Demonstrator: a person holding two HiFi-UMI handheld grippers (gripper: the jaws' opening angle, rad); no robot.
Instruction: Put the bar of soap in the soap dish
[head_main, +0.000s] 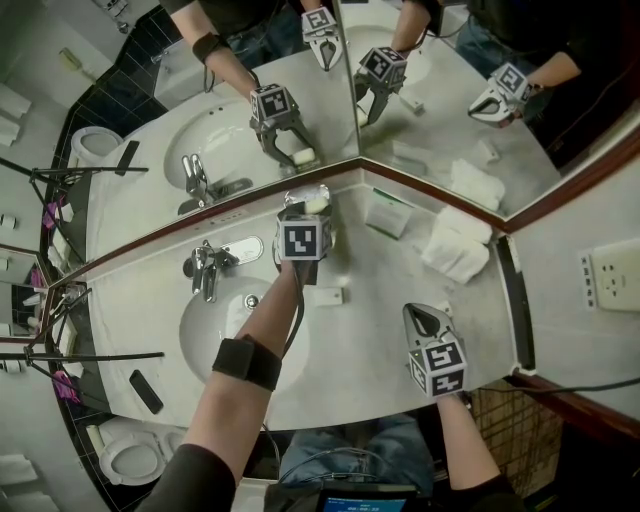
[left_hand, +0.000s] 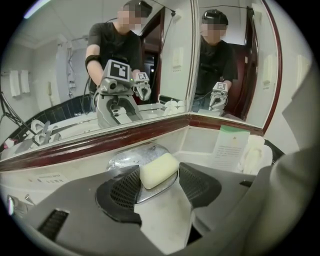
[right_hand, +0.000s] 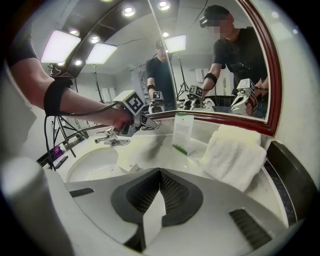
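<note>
The bar of soap (left_hand: 158, 170) is located in the metal soap dish (left_hand: 124, 160), at the rear of the countertop (head_main: 380, 330) against the mirror (head_main: 420, 110). The left gripper (left_hand: 158, 183) is held partly closed, one pad set against each end of the bar. The right gripper (right_hand: 160, 175) is fully closed and empty, and is held above the front of the countertop, well apart from the dish. Folded towels (head_main: 455, 245) are stacked in the corner, and the faucet (head_main: 205, 268) is mounted left of the dish
</note>
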